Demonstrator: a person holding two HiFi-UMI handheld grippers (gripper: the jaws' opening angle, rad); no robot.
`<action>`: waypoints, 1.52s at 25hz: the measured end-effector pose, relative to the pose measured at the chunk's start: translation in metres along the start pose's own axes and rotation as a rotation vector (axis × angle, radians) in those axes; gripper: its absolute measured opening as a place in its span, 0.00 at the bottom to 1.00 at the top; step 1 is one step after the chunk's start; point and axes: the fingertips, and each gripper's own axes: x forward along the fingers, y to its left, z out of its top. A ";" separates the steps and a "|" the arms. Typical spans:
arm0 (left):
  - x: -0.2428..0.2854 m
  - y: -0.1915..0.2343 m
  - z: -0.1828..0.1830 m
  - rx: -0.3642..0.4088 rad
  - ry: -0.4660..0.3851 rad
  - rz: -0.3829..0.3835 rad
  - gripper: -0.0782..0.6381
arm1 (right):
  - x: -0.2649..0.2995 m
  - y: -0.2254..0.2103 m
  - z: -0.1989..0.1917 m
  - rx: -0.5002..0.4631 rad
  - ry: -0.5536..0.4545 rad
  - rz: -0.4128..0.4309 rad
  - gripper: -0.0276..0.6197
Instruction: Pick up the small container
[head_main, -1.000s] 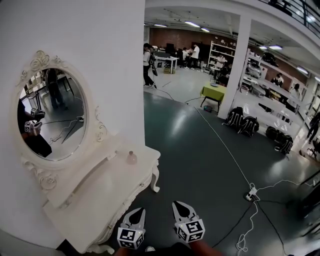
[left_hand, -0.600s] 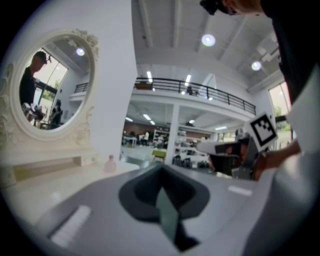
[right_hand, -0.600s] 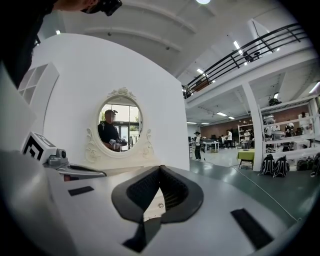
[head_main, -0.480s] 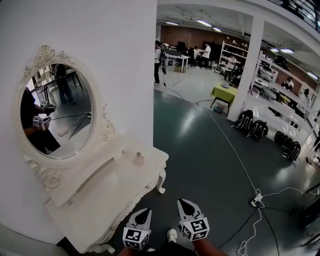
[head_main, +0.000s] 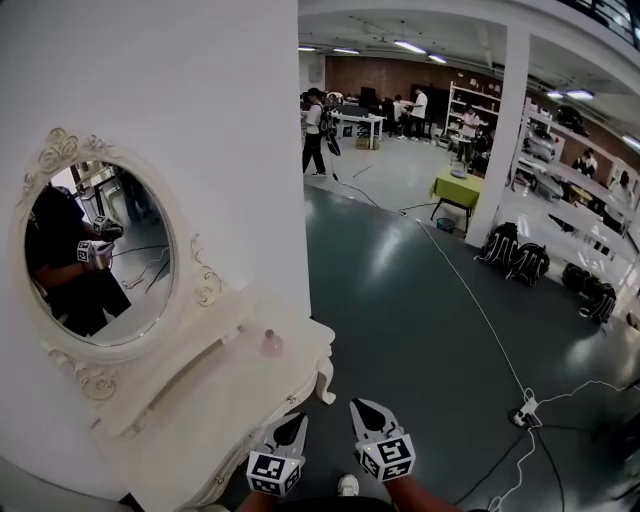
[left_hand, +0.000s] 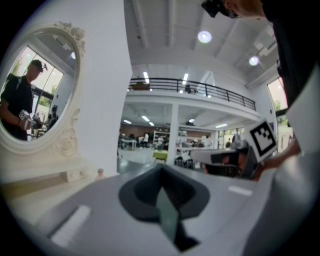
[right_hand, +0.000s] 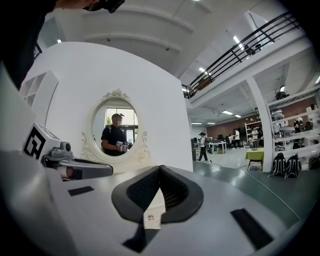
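Note:
The small container (head_main: 270, 343), a pale pink bottle with a round stopper, stands near the right end of the white dressing table (head_main: 200, 400). The left gripper view shows the container (left_hand: 100, 173) tiny and far off, left of the jaws. My left gripper (head_main: 292, 426) hangs low at the table's front corner, well short of the container, its jaws shut with nothing between them. My right gripper (head_main: 362, 408) is beside it over the floor, jaws also together and empty. The left gripper (left_hand: 161, 171) and the right gripper (right_hand: 160, 169) each show closed tips in their own views.
An oval mirror (head_main: 95, 265) in a carved white frame backs the table against a white wall (head_main: 230, 150) and reflects the person holding the grippers. Dark floor (head_main: 420, 330) spreads to the right with cables and a power strip (head_main: 525, 410). People and shelves stand far off.
The head view has shifted, and the table and mirror sit a little lower and further left. Both grippers stay low and shut, side by side.

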 end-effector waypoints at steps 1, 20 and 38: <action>0.007 0.002 0.003 0.004 -0.001 0.004 0.12 | 0.004 -0.005 0.001 0.000 -0.002 0.006 0.05; 0.105 0.028 0.035 -0.023 -0.039 0.109 0.12 | 0.059 -0.071 0.020 -0.036 -0.028 0.121 0.05; 0.131 0.086 0.027 -0.034 0.002 0.167 0.12 | 0.140 -0.064 0.031 -0.027 -0.038 0.196 0.05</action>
